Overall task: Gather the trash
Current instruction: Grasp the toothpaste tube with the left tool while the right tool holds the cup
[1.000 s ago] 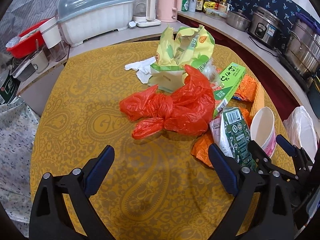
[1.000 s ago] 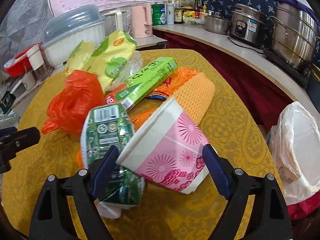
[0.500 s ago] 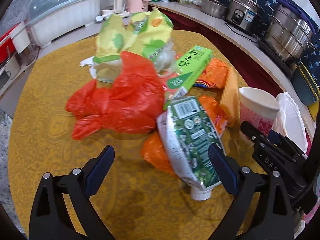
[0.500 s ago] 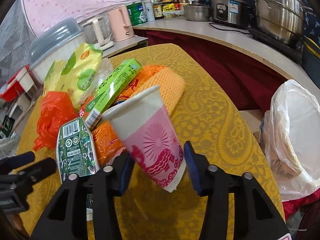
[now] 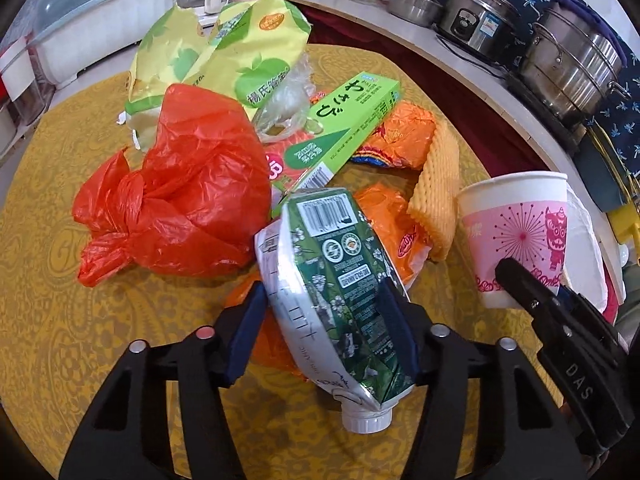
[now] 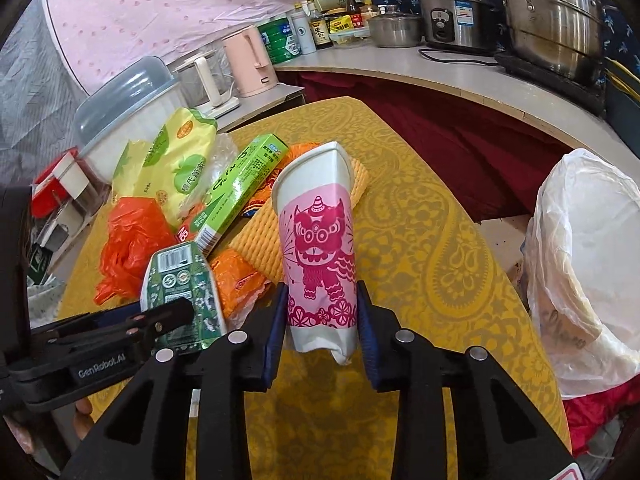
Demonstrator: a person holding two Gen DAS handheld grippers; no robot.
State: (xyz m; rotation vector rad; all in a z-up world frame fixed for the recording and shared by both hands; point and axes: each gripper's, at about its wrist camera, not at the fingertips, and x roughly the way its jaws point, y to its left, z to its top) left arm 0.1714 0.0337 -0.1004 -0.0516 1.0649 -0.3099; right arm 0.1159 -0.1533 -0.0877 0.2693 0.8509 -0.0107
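My left gripper (image 5: 322,328) was clamped on the green carton (image 5: 336,280) near the table's (image 5: 60,340) front edge, and my right gripper (image 6: 322,334) squeezed the pink paper cup (image 6: 320,248), near its right edge.

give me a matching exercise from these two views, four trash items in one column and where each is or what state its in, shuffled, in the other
Things:
1. green carton
2. pink paper cup
3. red plastic bag
4. white bin bag

Places or states:
A. knotted, lying on the yellow tablecloth
B. squeezed between the right gripper fingers
C. off the table's edge, beside it
D. between the left gripper fingers, cap toward the camera

Pairs: 1-D, 2-B, 3-A, 4-C
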